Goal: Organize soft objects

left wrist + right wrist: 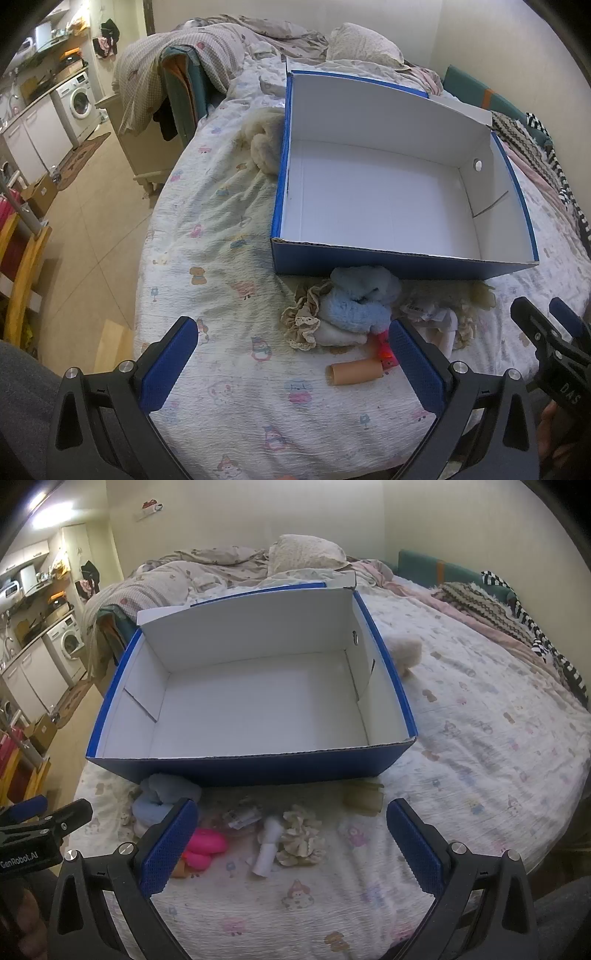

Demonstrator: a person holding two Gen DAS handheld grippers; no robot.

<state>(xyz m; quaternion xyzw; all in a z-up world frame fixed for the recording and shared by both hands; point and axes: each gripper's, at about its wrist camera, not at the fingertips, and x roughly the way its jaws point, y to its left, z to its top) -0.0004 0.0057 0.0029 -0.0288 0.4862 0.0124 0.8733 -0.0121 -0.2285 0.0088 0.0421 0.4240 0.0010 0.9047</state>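
Note:
An empty blue box with a white inside [388,192] [258,698] stands on the bed. In front of it lies a pile of soft things: a light blue plush [362,299] [162,797], a beige lace scrunchie [303,325] [299,834], a pink toy [207,845] [386,350], a white roll [267,849] and a tan tube [354,373]. A cream plush [264,144] [406,653] lies beside the box. My left gripper [291,365] is open just before the pile. My right gripper [291,845] is open above the scrunchie, empty.
The bed has a patterned white sheet [221,258], with rumpled blankets and a pillow [306,554] at the far end. A striped knit throw [517,620] lies at the right edge. Floor, a washing machine [79,98] and cabinets are to the left.

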